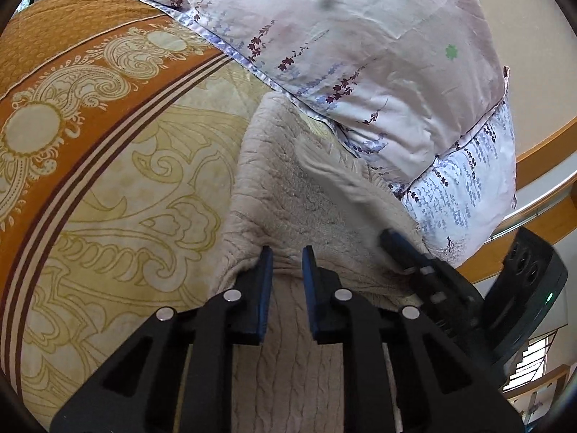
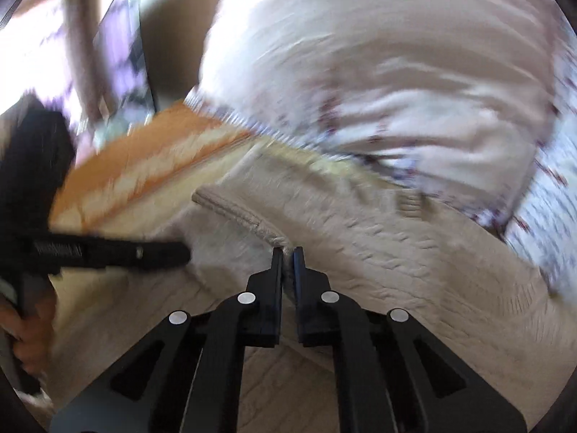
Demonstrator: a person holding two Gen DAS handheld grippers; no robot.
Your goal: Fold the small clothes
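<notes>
A beige cable-knit sweater (image 1: pixel 288 187) lies on the bed, partly folded over. My left gripper (image 1: pixel 287 252) is low over it with its jaws a little apart; a fold of knit lies between the fingers. My right gripper (image 2: pixel 287 251) is shut on a ribbed edge of the sweater (image 2: pixel 378 252) and lifts it; this view is blurred by motion. The right gripper also shows in the left wrist view (image 1: pixel 407 252), at the sweater's right side. The left gripper shows at the left of the right wrist view (image 2: pixel 180 252).
The bed has an orange and cream patterned cover (image 1: pixel 108 166). A pale floral pillow (image 1: pixel 360 54) lies just beyond the sweater, over a white floral one (image 1: pixel 468 187). A wooden bed frame (image 1: pixel 541 151) runs at the right.
</notes>
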